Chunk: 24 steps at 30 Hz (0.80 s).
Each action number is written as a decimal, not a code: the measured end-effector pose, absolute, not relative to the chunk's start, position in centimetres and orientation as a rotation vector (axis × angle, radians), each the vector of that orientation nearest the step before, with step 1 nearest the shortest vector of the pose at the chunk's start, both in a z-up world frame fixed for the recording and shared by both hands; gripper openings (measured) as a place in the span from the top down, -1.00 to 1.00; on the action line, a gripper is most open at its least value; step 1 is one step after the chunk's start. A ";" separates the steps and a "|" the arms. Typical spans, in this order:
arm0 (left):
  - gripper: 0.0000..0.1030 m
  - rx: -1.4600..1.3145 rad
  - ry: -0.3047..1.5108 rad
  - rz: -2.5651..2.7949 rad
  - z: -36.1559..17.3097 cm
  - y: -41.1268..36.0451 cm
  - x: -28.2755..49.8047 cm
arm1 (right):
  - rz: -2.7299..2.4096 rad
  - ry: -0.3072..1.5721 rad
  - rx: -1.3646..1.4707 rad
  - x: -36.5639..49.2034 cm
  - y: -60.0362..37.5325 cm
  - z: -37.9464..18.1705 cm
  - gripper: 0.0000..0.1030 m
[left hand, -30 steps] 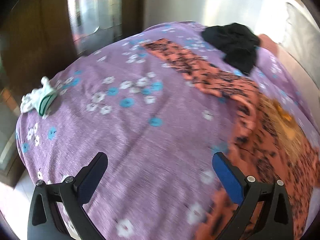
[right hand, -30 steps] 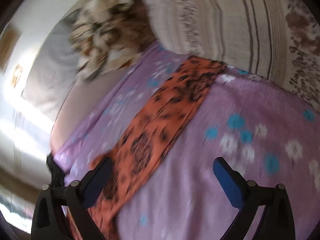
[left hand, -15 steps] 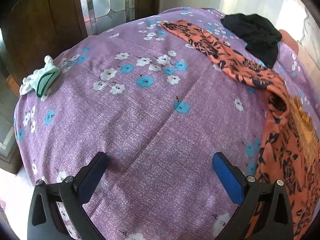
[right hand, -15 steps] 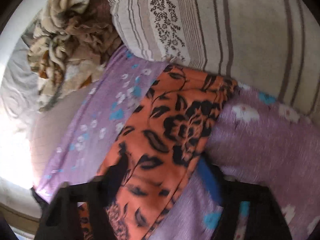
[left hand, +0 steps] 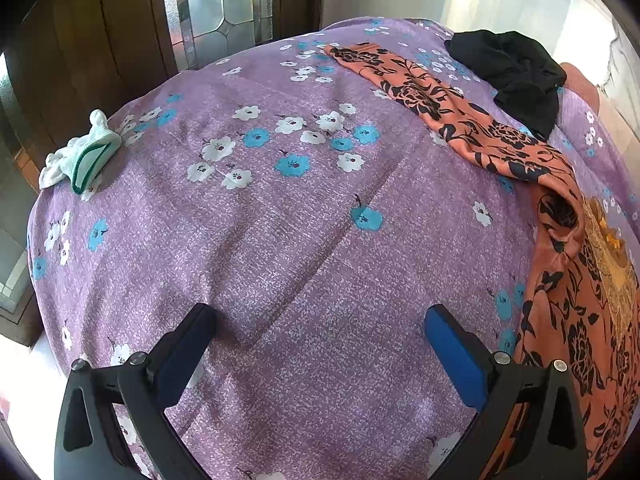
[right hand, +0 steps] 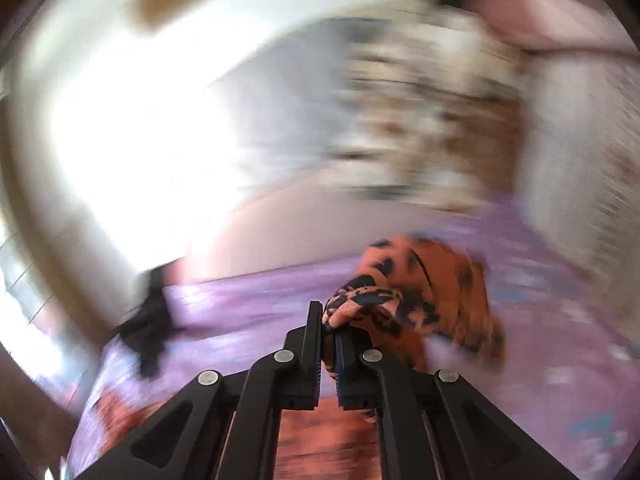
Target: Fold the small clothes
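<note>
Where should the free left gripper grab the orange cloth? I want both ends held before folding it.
Take the far narrow end of the orange cloth, coming from above and pinching across its width. It lies flat and clear of the black garment there. The right gripper is already shut on a bunched fold of it; the left gripper stands open over bare bedspread.

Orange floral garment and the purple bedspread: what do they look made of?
Orange floral garment: thin, soft printed fabric, matte; it drapes and bunches in the right tongs. Purple bedspread: woven, probably cotton, matte, with a speckled weave and a printed flower pattern.
</note>
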<state>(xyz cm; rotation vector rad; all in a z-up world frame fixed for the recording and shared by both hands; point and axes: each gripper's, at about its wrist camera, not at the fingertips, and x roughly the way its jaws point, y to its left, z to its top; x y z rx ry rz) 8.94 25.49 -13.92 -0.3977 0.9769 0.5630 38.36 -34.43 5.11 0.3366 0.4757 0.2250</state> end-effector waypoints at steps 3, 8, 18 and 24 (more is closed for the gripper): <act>-1.00 -0.387 0.981 0.546 -13.9 25.4 8.9 | 0.398 0.525 0.272 36.5 -22.5 3.3 0.82; -1.00 -0.370 0.987 0.512 -13.9 25.3 8.6 | 0.553 0.901 0.095 37.2 -7.1 -8.1 -0.67; -1.00 -0.398 0.983 0.492 -13.4 25.3 8.2 | 0.510 0.812 0.237 35.9 -12.3 -5.6 -0.72; -1.00 -0.452 0.958 0.476 -13.1 25.7 7.7 | 0.276 1.099 0.606 41.8 -20.5 -14.5 -0.91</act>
